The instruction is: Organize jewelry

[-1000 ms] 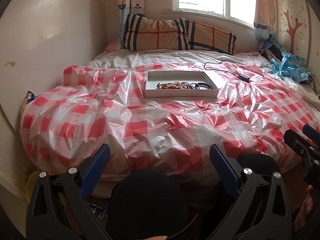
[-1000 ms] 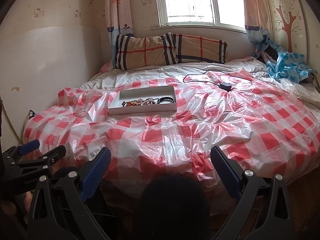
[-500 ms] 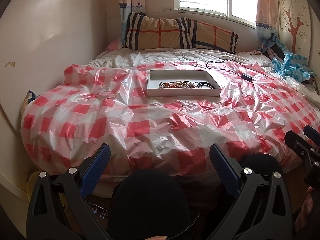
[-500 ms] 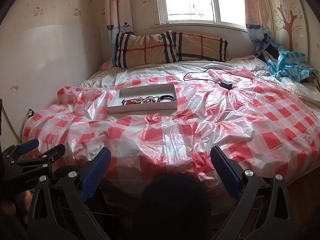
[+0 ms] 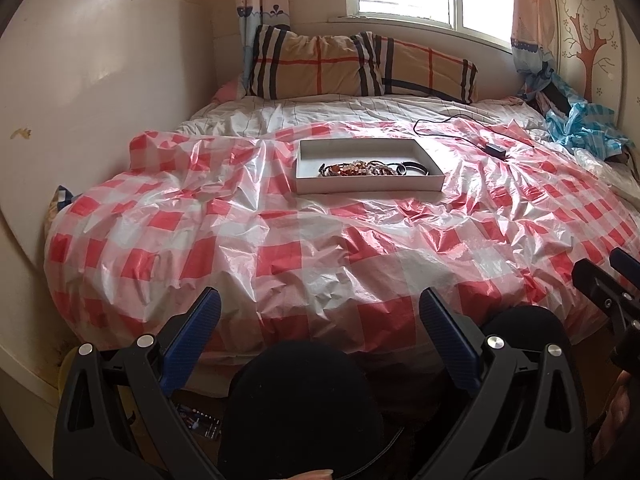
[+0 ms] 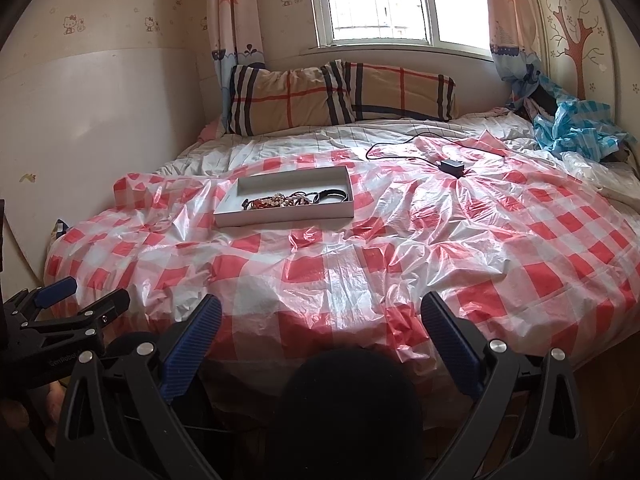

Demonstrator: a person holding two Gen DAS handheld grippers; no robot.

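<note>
Both hand-held grippers are held at the foot of the bed [image 5: 120, 216]. The left hand-held gripper [image 5: 320, 312] is spread wide apart with nothing in it, same for the right hand-held gripper [image 6: 322, 314]. The jewelry [image 5: 360, 169] is piled in a shallow white box [image 5: 360, 190], which is sat mid-bed on the red-checked plastic sheet [image 6: 480, 240], well away from both. A black charger [image 6: 452, 167] is lying further right.

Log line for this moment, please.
phase: approach | left gripper: open, empty | right gripper: open, empty | jewelry: piled in white box on bed
</note>
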